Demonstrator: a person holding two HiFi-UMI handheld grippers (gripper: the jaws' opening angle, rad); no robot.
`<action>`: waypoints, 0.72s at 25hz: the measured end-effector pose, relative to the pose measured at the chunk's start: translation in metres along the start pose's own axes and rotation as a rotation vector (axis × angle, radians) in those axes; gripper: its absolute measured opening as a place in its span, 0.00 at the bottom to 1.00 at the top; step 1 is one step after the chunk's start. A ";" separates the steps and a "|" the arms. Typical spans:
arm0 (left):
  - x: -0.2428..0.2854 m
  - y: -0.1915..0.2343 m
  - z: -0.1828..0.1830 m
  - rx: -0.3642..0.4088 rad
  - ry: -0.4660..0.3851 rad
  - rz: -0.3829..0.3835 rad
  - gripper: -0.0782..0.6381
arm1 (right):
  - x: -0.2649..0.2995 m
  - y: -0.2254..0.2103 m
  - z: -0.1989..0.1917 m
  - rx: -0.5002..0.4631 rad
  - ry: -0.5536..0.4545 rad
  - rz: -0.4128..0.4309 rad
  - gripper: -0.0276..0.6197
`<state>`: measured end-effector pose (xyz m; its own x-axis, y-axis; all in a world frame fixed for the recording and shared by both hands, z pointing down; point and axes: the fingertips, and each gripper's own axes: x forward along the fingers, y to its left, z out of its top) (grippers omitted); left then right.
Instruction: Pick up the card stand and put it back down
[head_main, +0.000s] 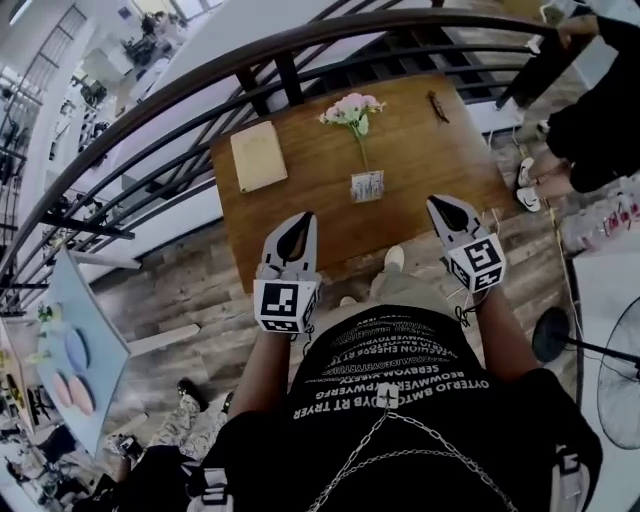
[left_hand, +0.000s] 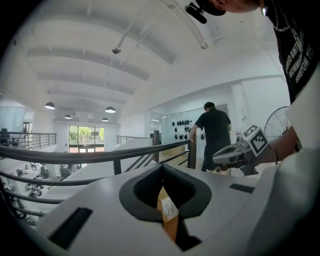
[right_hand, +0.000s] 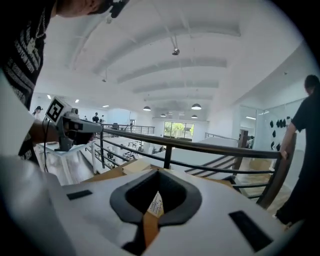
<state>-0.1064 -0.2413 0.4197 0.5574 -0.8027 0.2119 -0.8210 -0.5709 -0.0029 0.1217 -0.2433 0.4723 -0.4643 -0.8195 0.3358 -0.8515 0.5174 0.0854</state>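
Left gripper (head_main: 300, 222) and right gripper (head_main: 440, 206) jaws closed, empty.

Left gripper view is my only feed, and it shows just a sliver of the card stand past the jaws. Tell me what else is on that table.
Observer: In the head view, a cream book lies flat near the far left corner of the wooden table, well apart from the card stand.
Operator: Go on. Name anything nearer the stand.
Observer: Pink flowers show just beyond it, their stem reaching toward the stand.
Operator: Report the right gripper.
Observer: The right gripper is shut and holds nothing.
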 end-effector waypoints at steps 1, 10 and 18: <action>0.001 -0.005 0.001 0.000 -0.005 -0.006 0.15 | -0.010 -0.002 0.005 -0.010 0.002 -0.013 0.06; -0.002 -0.026 0.016 -0.012 -0.046 0.023 0.15 | -0.044 -0.015 0.015 -0.021 0.015 -0.025 0.06; 0.034 -0.088 0.028 -0.015 -0.036 0.035 0.15 | -0.068 -0.043 0.012 -0.061 0.002 0.073 0.06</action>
<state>-0.0113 -0.2231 0.4002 0.5326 -0.8278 0.1762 -0.8415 -0.5402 0.0056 0.1877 -0.2125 0.4348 -0.5244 -0.7783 0.3452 -0.7987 0.5902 0.1173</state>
